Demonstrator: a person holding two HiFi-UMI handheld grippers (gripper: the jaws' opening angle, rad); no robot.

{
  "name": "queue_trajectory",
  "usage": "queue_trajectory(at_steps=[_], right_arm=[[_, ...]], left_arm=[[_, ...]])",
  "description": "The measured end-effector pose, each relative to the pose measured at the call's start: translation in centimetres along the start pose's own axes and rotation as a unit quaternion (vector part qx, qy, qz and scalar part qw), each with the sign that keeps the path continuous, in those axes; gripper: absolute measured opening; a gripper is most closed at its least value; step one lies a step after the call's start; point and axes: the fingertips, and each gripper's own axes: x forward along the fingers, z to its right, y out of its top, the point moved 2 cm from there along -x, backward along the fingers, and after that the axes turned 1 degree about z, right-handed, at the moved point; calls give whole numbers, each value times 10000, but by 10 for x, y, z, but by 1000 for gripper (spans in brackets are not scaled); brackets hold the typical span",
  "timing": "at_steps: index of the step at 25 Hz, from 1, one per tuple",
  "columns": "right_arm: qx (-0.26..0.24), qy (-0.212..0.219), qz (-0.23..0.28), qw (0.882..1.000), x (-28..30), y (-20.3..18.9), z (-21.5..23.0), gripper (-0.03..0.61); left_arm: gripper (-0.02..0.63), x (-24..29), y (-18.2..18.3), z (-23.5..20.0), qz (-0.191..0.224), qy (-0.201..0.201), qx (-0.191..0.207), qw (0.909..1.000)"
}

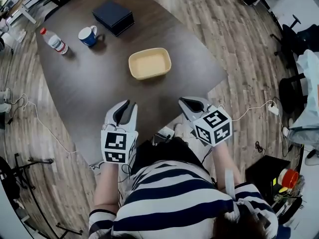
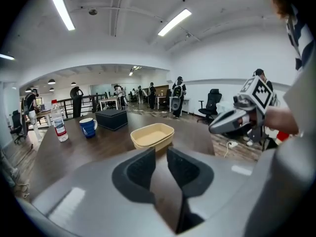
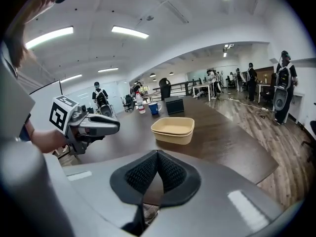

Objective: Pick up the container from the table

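The container (image 1: 149,63) is a shallow beige rectangular tub, empty, near the middle of the dark table (image 1: 89,83). It also shows in the left gripper view, container (image 2: 152,135), and in the right gripper view, container (image 3: 173,129). Both grippers hover over the table's near edge, well short of it. My left gripper (image 1: 128,105) (image 2: 161,153) has its jaws a narrow gap apart with nothing between them. My right gripper (image 1: 184,102) (image 3: 157,155) has its pads touching at the tips and holds nothing.
At the far left of the table stand a water bottle (image 1: 54,41) and a blue mug (image 1: 88,35), with a dark box (image 1: 113,16) behind them. Cables and office chairs (image 1: 294,39) lie on the wooden floor around the table. Several people stand far back in the room.
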Motion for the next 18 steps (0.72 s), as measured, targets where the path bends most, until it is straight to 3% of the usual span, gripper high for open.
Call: queue_trajectory(at_steps=[9,18], right_arm=[[-119,577,-203,9981,22,7,51,-2],[-220,1117,-452,9925,37,4,85,-2]], left_arm=[[0,73,23,5,-347,120,436,9984],[0,131,29,12,-871,-47,1024,9909]])
